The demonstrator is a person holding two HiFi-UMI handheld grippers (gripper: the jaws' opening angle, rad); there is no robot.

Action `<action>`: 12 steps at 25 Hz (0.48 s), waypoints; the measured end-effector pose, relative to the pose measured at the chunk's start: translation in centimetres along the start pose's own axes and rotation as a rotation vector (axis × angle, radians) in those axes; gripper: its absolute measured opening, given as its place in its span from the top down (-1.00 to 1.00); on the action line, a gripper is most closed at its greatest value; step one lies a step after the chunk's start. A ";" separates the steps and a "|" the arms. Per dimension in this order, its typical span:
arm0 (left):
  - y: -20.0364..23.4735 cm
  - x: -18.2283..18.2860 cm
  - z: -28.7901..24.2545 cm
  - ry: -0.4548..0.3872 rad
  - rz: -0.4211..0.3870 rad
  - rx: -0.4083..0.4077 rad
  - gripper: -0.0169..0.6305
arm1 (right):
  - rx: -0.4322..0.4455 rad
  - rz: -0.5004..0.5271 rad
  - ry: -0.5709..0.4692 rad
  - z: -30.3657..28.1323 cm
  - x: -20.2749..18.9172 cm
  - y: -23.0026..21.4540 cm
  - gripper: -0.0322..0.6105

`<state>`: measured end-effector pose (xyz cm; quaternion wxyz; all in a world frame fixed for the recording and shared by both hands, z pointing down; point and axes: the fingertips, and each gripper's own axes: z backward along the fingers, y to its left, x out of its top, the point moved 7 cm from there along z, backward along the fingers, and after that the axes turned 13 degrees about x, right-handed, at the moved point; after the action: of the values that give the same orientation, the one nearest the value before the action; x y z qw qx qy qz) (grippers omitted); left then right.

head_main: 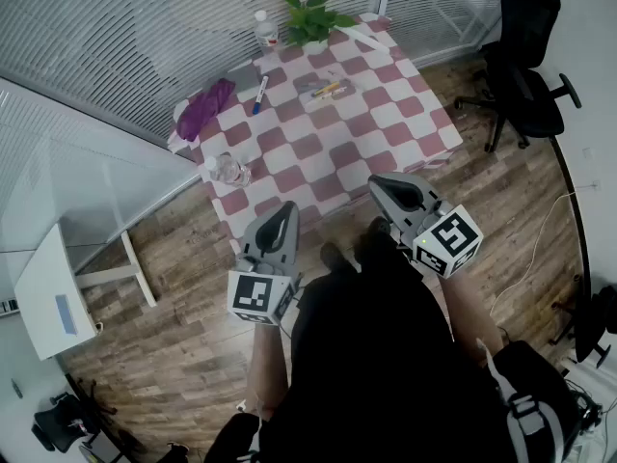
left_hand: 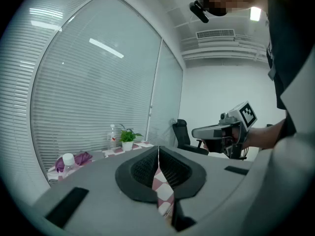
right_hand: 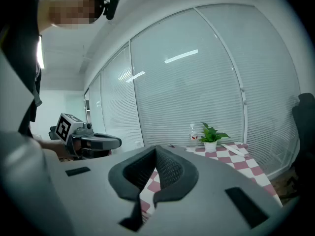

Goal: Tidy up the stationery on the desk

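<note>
A desk with a red-and-white checked cloth (head_main: 328,148) stands ahead of me. Several pens and markers (head_main: 324,91) lie in a small cluster near its far middle. A blue marker (head_main: 259,95) lies alone to their left, beside a grey pouch (head_main: 243,76). My left gripper (head_main: 281,218) hangs shut and empty above the desk's near left edge. The right gripper (head_main: 393,187) is shut and empty too, over the near right edge. In the left gripper view the jaws (left_hand: 158,167) meet with only the cloth showing beyond. The right gripper view shows its jaws (right_hand: 155,167) pressed together the same way.
A potted plant (head_main: 312,22) and a bottle (head_main: 265,29) stand at the desk's far edge. A purple cloth (head_main: 203,109) lies at the left corner, a clear bottle (head_main: 227,170) on the left side. A black office chair (head_main: 521,61) stands right; a white side table (head_main: 58,292) left.
</note>
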<state>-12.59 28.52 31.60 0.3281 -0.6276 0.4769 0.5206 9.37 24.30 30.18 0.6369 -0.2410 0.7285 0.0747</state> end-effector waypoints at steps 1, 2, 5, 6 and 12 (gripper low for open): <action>0.1 0.0 0.1 -0.001 0.002 0.000 0.84 | 0.002 0.003 0.000 -0.1 -0.1 0.1 0.84; 0.1 0.0 0.2 -0.002 0.004 0.000 0.84 | 0.004 0.007 0.000 -0.1 -0.1 0.2 0.84; 0.3 -0.1 0.5 -0.003 0.003 0.000 0.84 | 0.012 0.019 0.002 -0.3 -0.3 0.4 0.84; 0.3 -0.2 0.6 -0.002 0.002 0.000 0.84 | 0.013 0.021 0.003 -0.3 -0.3 0.6 0.84; 0.0 -0.8 1.3 0.002 0.014 -0.002 0.84 | -0.008 0.033 0.004 -0.2 -0.6 0.9 0.84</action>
<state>-13.06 29.85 32.04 0.3233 -0.6254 0.4809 0.5226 8.83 25.19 30.57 0.6330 -0.2319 0.7333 0.0876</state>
